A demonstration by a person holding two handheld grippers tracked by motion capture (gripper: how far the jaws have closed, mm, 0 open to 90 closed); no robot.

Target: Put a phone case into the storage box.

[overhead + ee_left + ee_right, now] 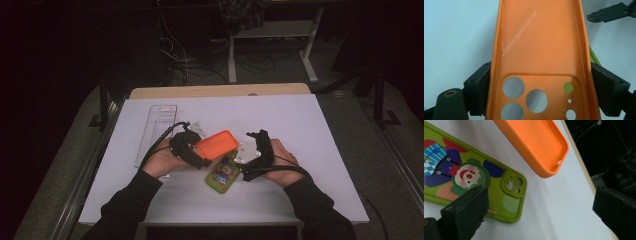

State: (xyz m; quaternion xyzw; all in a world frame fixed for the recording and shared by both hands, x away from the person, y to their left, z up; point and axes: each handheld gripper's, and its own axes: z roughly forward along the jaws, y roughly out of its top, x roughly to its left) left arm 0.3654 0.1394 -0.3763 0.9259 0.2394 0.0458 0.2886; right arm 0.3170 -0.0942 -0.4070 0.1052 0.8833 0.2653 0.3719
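**Mia:** What is the left gripper [200, 150] holding?

**Ben:** An orange phone case [539, 50]. Its two black jaws squeeze the long sides, down by the camera holes. The case is up off the white table [300, 120], tipped a little, over the middle of it.

**Mia:** Is the case heavy?

**Ben:** I think it is light and bendy, like rubber. It looks shiny, so it may slip. Holding it by the side walls seems best, because the thin edges can fold.

**Mia:** And the right gripper [541, 217]?

**Ben:** Its jaws are wide apart with nothing in them. It hangs just above the green phone case [474, 177] with the clown picture, which lies flat on the table, just beside the orange one.

**Mia:** How are the hands?

**Ben:** The left hand [160, 160] comes in from the left and points its gripper to the right. The right hand [282, 162] sits close by, pointing in toward the middle.
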